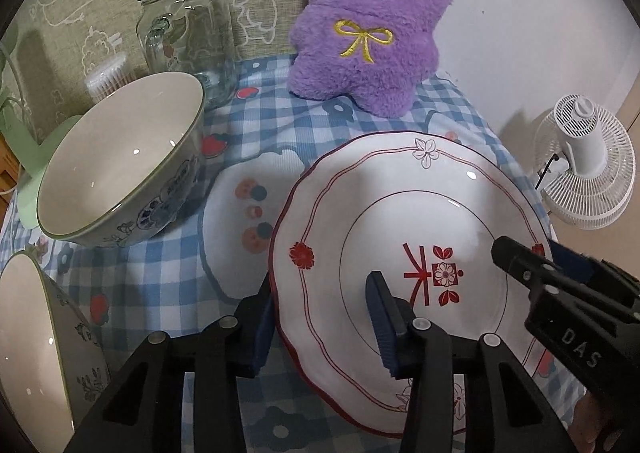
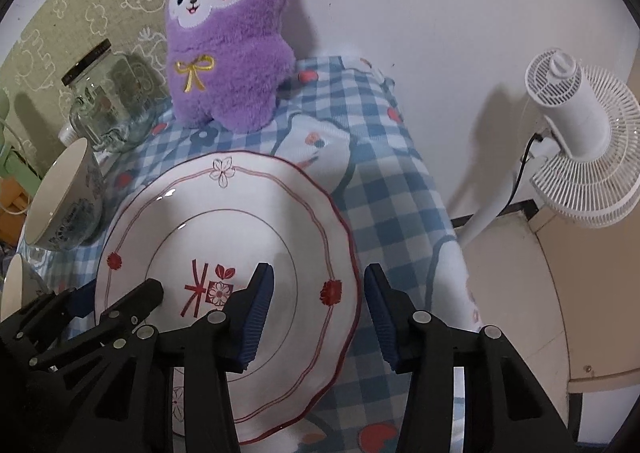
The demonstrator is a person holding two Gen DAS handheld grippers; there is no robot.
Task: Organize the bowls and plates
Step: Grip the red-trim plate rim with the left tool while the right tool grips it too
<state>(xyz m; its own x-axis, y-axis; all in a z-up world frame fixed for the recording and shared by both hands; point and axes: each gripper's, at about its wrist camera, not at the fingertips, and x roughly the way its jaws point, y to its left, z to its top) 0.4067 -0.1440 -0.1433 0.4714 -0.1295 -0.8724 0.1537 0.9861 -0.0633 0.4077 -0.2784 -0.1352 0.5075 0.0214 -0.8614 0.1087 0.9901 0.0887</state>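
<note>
Both grippers: black plastic frames, silver round screws. Left gripper (image 1: 324, 317) and right gripper (image 2: 318, 313) carry ribbed blue fingers (image 1: 380, 317). White "DAS" lettering on one.

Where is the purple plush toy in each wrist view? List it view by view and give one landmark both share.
Left wrist view: the purple plush toy stands top centre, at the far end of the checked cloth, right of the glass jar.
Right wrist view: the toy stands upper left of centre, again right of the jar.
Shared landmark: the red-rimmed plate, in front of the toy in both.
</note>
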